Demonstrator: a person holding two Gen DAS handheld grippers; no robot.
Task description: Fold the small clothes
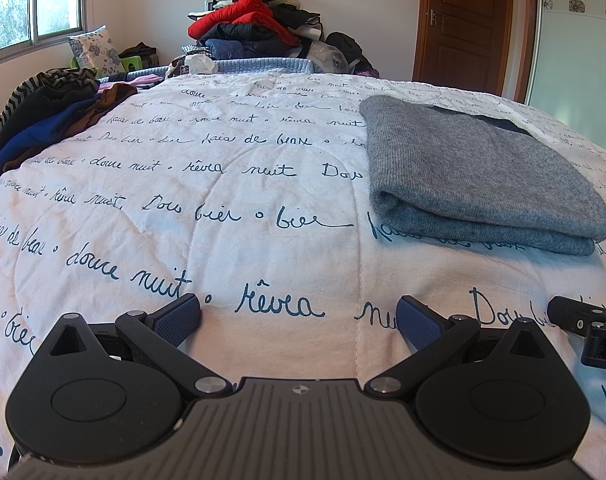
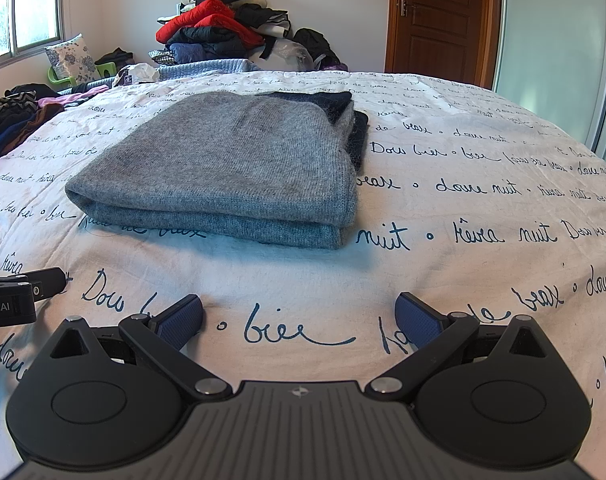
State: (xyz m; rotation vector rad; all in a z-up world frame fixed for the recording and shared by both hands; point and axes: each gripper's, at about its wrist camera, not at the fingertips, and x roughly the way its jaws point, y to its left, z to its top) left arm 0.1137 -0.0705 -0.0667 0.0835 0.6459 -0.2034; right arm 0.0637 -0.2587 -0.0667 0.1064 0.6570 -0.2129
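Folded grey knit sweater w/ dark navy trim lies on white quilted bedspread w/ blue script. Left gripper & right gripper both low over the spread near the sweater, jaws wide apart, nothing held.

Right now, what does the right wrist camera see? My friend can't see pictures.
A folded grey sweater lies on a white bedspread covered in blue handwriting. The right tool is open and empty in front of it. Behind the bed is a pile of clothes.
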